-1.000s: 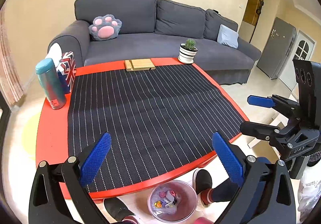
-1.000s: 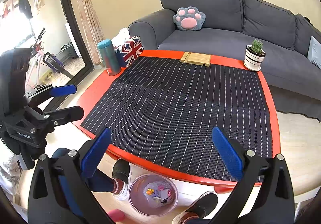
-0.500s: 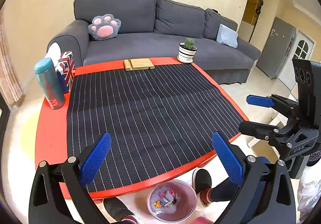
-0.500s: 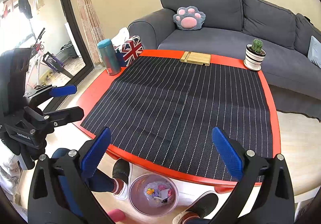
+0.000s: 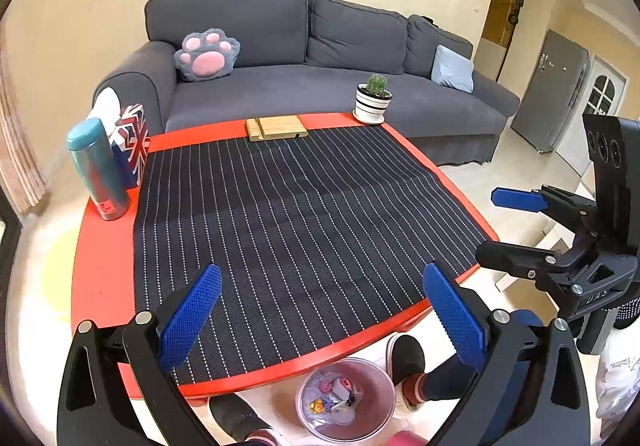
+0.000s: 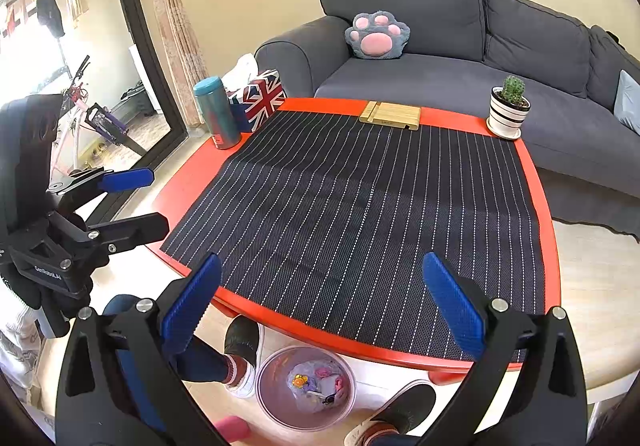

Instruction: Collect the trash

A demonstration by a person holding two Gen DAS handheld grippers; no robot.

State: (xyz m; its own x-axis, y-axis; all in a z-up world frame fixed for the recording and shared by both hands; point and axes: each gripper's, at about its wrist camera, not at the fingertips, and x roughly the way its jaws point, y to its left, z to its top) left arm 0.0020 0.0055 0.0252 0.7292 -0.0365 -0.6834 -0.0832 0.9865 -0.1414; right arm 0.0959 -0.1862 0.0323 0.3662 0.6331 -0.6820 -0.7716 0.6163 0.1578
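Note:
A clear plastic bin (image 5: pixel 346 400) with colourful trash in it stands on the floor under the table's near edge; it also shows in the right wrist view (image 6: pixel 306 388). My left gripper (image 5: pixel 320 312) is open and empty above the near edge of the striped mat (image 5: pixel 288 226). My right gripper (image 6: pixel 322 306) is open and empty, held off the table's right side in the left wrist view (image 5: pixel 504 226). The left gripper shows at the left in the right wrist view (image 6: pixel 136 202). No loose trash shows on the mat.
On the red table (image 5: pixel 104 266): a teal bottle (image 5: pixel 98 170), a Union Jack tissue box (image 5: pixel 132 144), a wooden stand (image 5: pixel 276 128) and a potted cactus (image 5: pixel 374 102). A grey sofa (image 5: pixel 320 86) is behind. The person's feet (image 5: pixel 406 360) flank the bin.
Both views have shifted very slightly; the grippers stay open and empty, hovering at the near edge of the table.

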